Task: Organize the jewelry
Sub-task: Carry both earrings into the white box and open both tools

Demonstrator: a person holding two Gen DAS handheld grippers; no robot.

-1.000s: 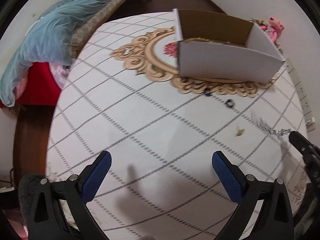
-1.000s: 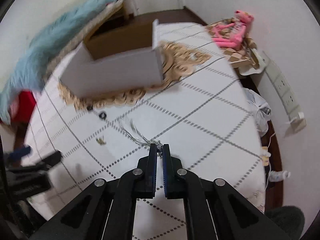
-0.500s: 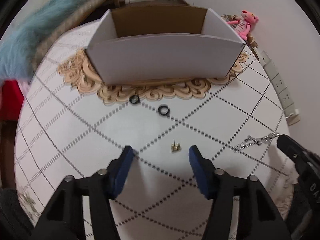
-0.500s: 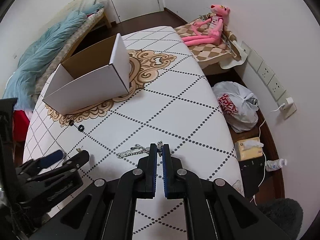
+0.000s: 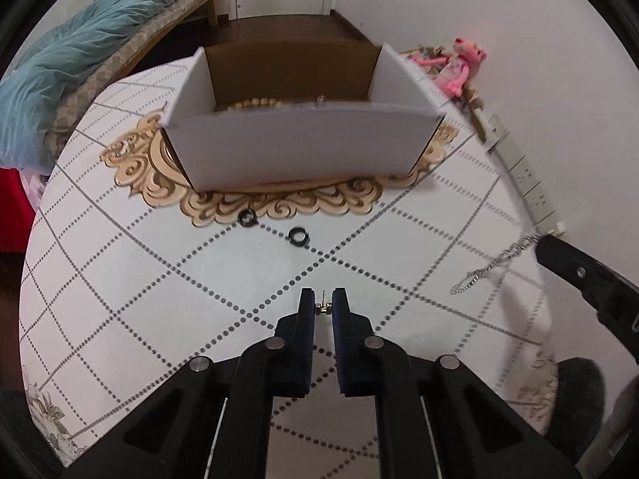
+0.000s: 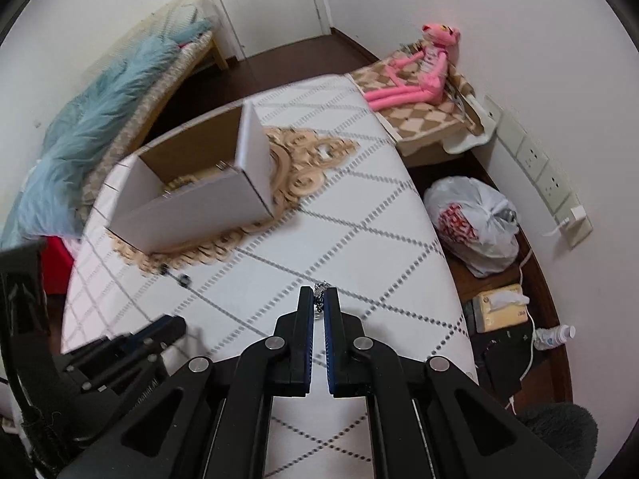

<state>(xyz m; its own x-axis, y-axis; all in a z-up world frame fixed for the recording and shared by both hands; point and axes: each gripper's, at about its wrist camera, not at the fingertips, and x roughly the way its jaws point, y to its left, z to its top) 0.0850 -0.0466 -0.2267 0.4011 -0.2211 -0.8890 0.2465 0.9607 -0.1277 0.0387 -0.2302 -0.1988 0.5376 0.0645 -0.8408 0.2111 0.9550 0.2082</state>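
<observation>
Left wrist view: the left gripper (image 5: 323, 306) points down at the table (image 5: 120, 279), its blue pads clamped on a small gold earring (image 5: 322, 308) that sits crosswise between the tips.
Left gripper state: closed on the earring.
Right gripper, from the left wrist view: it enters at the right edge (image 5: 539, 244), and a silver chain (image 5: 493, 266) hangs from its tip, draping down to the left above the tabletop.
Right wrist view: the right gripper (image 6: 318, 303) has its pads nearly together with a few links of the chain (image 6: 319, 297) pinched between them.
Right gripper state: closed on the silver chain.
Box: an open white cardboard box (image 5: 303, 147) stands on the gold ornament printed at the table's centre; a beaded strand (image 5: 249, 103) shows over its near wall.
Loose pieces: two black rings (image 5: 247, 217) (image 5: 297, 235) lie on the table just in front of the box, near each other but apart.
Surroundings: a pink plush toy (image 6: 419, 76) sits beyond the table by the wall; a blue blanket (image 5: 72, 68) lies on a bed to the left.
</observation>
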